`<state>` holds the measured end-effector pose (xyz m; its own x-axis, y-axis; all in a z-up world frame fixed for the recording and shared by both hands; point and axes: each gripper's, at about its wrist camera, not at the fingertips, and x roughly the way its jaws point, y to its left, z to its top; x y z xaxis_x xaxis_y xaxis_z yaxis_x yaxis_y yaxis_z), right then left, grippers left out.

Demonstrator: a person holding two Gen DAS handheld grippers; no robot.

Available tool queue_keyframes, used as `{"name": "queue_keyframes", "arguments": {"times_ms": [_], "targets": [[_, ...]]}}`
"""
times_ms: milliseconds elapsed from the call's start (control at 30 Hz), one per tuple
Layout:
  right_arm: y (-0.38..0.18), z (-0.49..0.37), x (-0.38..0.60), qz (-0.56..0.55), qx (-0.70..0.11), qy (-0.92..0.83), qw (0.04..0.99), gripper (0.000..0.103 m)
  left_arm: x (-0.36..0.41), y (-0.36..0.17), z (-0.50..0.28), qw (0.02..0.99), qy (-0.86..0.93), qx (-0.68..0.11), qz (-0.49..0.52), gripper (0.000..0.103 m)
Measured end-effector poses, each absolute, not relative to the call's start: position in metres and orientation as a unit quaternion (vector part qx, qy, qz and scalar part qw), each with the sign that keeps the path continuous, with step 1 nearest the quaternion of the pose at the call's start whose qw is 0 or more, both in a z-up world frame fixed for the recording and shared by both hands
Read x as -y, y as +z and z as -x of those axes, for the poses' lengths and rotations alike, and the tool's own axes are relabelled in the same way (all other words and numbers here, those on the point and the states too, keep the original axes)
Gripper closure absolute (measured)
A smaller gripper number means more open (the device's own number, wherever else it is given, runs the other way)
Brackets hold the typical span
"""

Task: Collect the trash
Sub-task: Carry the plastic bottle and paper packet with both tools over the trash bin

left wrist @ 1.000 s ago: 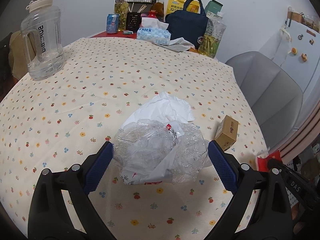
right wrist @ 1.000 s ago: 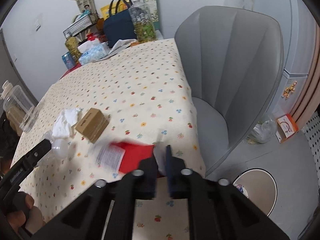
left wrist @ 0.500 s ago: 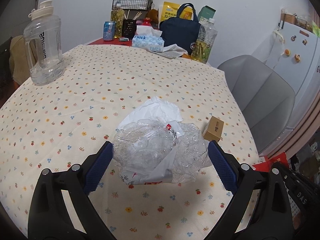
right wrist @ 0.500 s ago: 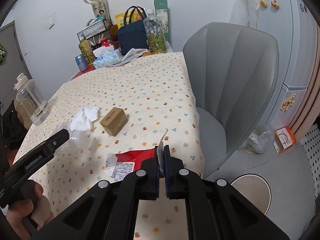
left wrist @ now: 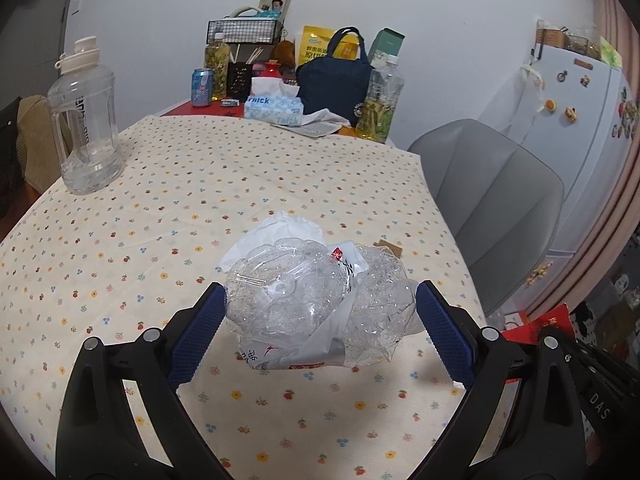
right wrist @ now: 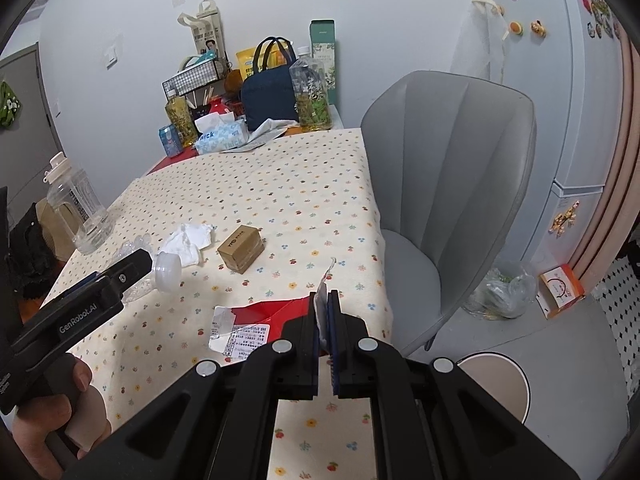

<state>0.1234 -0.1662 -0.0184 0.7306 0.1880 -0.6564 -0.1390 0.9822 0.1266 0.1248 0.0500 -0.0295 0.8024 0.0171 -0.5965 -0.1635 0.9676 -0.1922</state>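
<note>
Trash lifted off a flower-print tablecloth [left wrist: 120, 240], both hands loaded. Left gripper [left wrist: 320, 312] spread wide, blue pads pressed to either side of a crushed clear plastic bottle [left wrist: 312, 300], held clear of the cloth with its torn label hanging underneath. Right gripper [right wrist: 322, 312] squeezed almost fully together on the thin edge of a red wrapper [right wrist: 264, 322], the rest of it drooping toward the cloth, white printed panel showing. Left behind on the table: crumpled white tissue [right wrist: 188, 240] and small brown box [right wrist: 241, 249], just beside each other. Round bin [right wrist: 494, 380] on the floor below the table's edge, beside a grey chair [right wrist: 452, 184].

Risks from here, by judgement. Bottle likely springy and slick, gripped only across thin crumpled walls; a quick swing or a slackened squeeze could pop it loose onto the table or floor. Wrapper pinched by a narrow strip; likely to tear, or to slide out under its own weight. Dangling wrapper could also snag the table edge on the way over. Release too early, short of the bin's mouth, would drop either piece on the floor.
</note>
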Motion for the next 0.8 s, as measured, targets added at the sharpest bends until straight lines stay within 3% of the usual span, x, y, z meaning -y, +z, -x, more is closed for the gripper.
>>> {"name": "queue_keyframes", "arguments": {"times_ms": [800], "targets": [[-0.031, -0.114, 0.298, -0.102, -0.35, -0.008, 0.931, 0.098, 0.1, -0.034, -0.161, 0.94, -0.059, -0.336, 0.027, 0.009]]}}
